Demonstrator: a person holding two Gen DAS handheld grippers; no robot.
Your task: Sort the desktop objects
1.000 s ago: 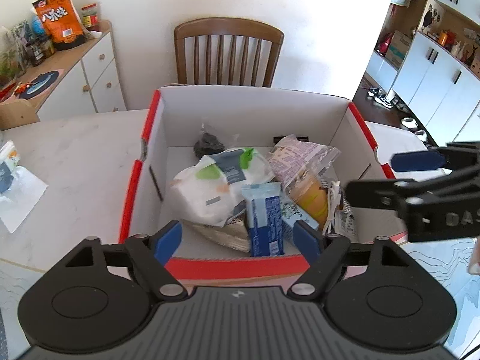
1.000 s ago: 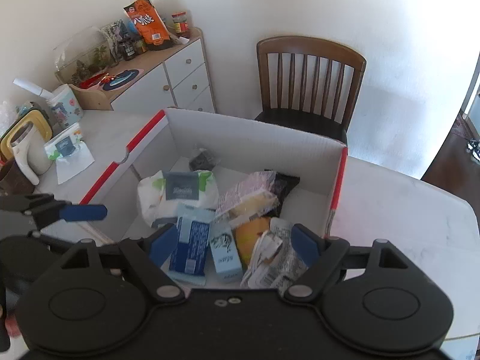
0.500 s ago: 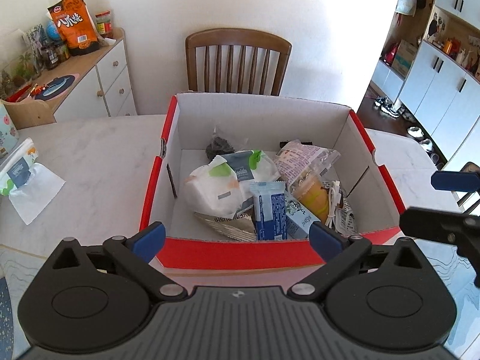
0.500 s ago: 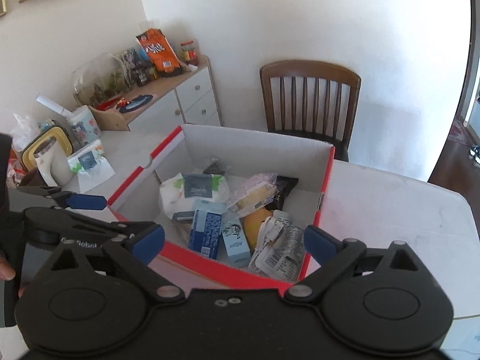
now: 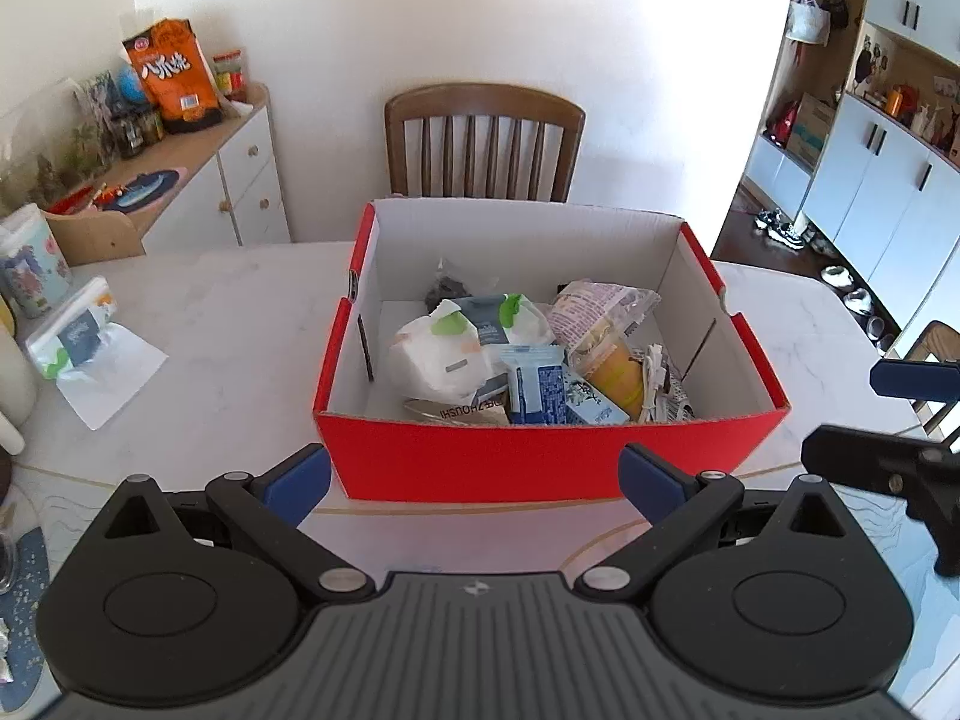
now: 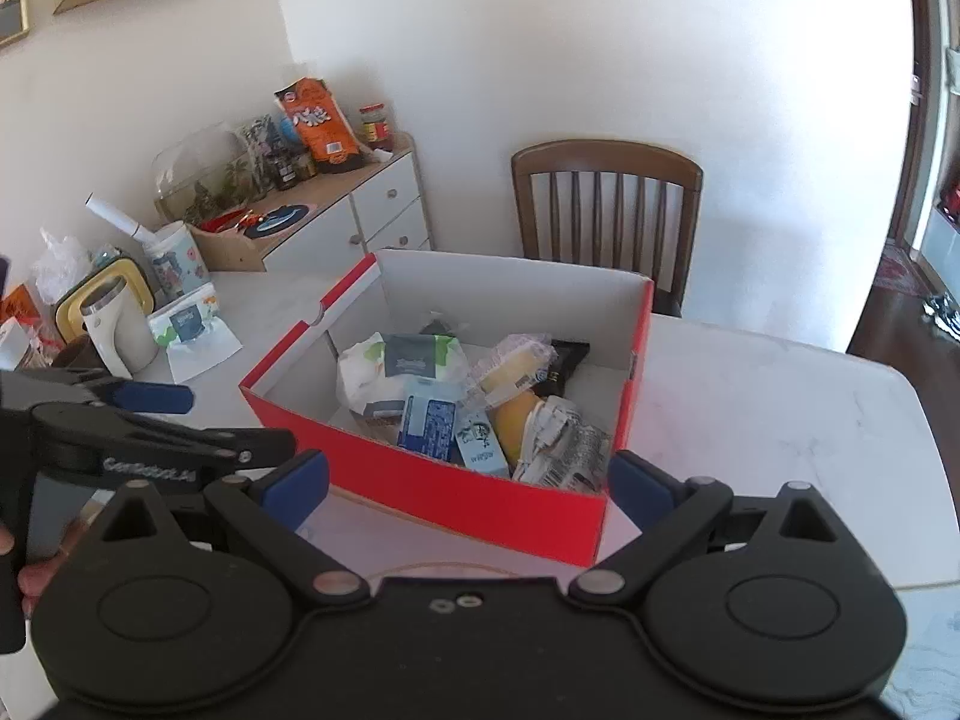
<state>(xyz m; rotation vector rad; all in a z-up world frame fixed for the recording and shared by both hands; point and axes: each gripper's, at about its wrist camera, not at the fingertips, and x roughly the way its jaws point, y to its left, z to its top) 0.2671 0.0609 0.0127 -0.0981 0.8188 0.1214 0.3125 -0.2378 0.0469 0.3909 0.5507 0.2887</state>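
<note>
Both tongs (image 5: 474,480) withdrawn from box (image 5: 540,468), agape

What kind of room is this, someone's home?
Most likely a home dining area: a wooden chair at a marble-look table, a sideboard with snacks and jars, and shoes by the cupboards.

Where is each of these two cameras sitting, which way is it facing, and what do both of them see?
Left wrist: sits on the left gripper, looking down across the table at the red box's long side; own open blue fingers frame it, right gripper at far right.
Right wrist: sits on the right gripper, facing the box's near corner from the right; own open fingers, the left gripper and a bit of hand at left.
Shared: the box with its packets, the wooden chair, the white sideboard.
</note>
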